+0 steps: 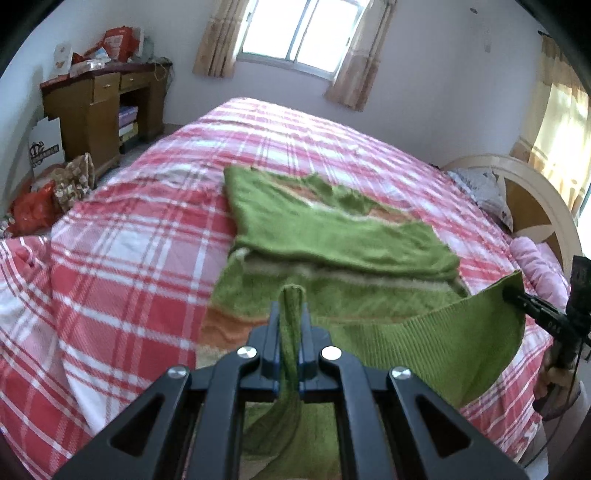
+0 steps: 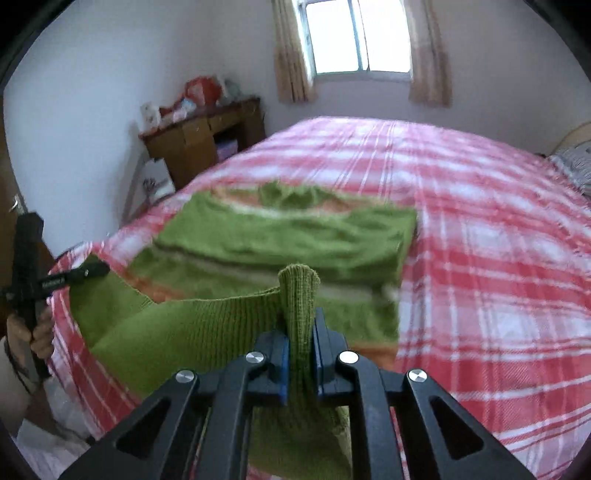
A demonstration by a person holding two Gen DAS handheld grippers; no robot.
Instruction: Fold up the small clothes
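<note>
A small green knit sweater point(image 1: 332, 236) with orange and cream stripes lies on the pink plaid bed point(image 1: 129, 229), its sleeves folded across its body. My left gripper point(image 1: 290, 317) is shut on the ribbed bottom hem at one corner. My right gripper point(image 2: 301, 332) is shut on the other corner of the hem. The hem point(image 2: 192, 325) hangs stretched between the two grippers, lifted above the bed's near edge. The right gripper also shows in the left wrist view point(image 1: 517, 295), and the left gripper in the right wrist view point(image 2: 92, 271).
A brown wooden desk point(image 1: 96, 107) with clutter on top stands far left by the wall. Bags point(image 1: 48, 199) lie on the floor beside it. A headboard point(image 1: 532, 199) and pink pillows point(image 1: 539, 266) are at the right. A curtained window point(image 1: 299, 33) is on the far wall.
</note>
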